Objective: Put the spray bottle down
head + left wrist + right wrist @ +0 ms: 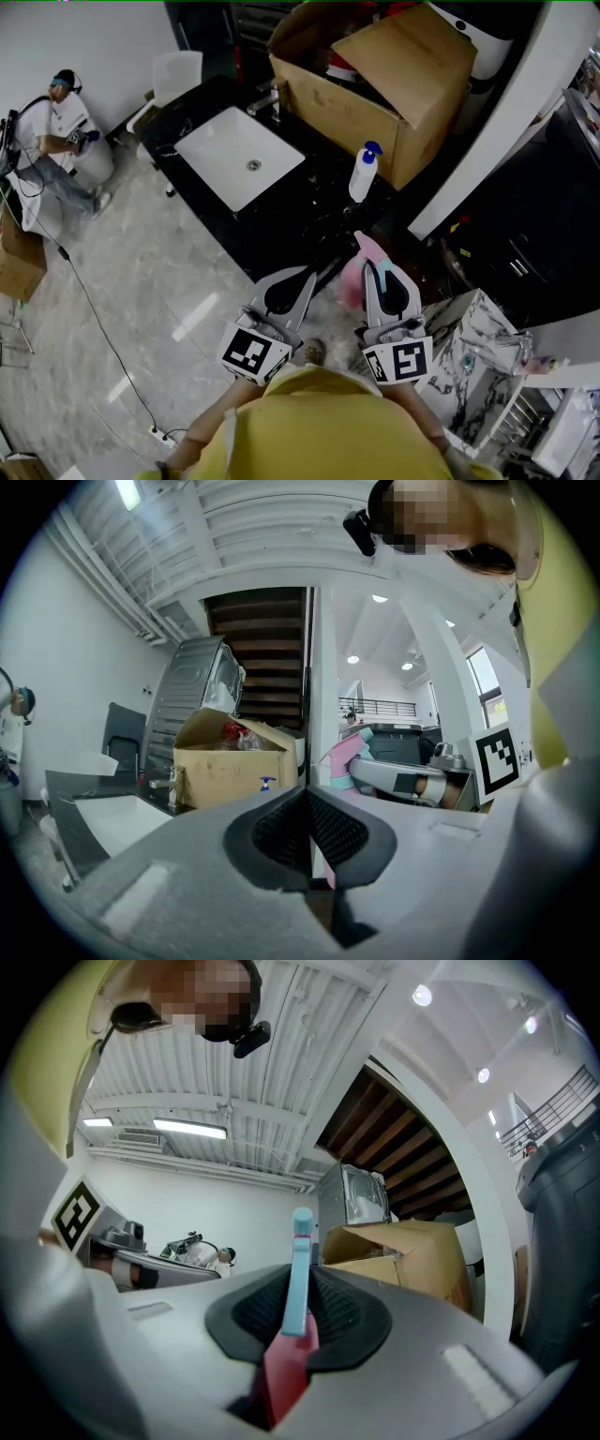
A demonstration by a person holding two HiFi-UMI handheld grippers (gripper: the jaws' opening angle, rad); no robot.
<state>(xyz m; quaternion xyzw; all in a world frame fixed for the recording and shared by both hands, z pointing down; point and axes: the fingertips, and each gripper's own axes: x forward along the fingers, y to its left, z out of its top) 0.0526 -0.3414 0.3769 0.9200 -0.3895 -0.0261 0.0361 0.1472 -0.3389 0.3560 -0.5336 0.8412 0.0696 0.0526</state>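
Note:
A pink spray bottle [353, 278] with a teal trigger hangs in front of the person, near the edge of the black counter [281, 225]. My right gripper [378, 265] is shut on its head. In the right gripper view the teal trigger and pink head [298, 1283] stand up between the pads of the right gripper [302, 1309]. My left gripper [302, 277] is beside it on the left, shut with nothing in it; the left gripper [309, 808] shows its pads touching. The pink spray bottle [339, 757] also shows in the left gripper view.
A white spray bottle [363, 172] with a blue nozzle stands on the counter beside a big open cardboard box [375, 89]. A white sink [239, 156] with a tap is set in the counter. A person [52, 136] sits at far left. A marbled stand [473, 352] is at right.

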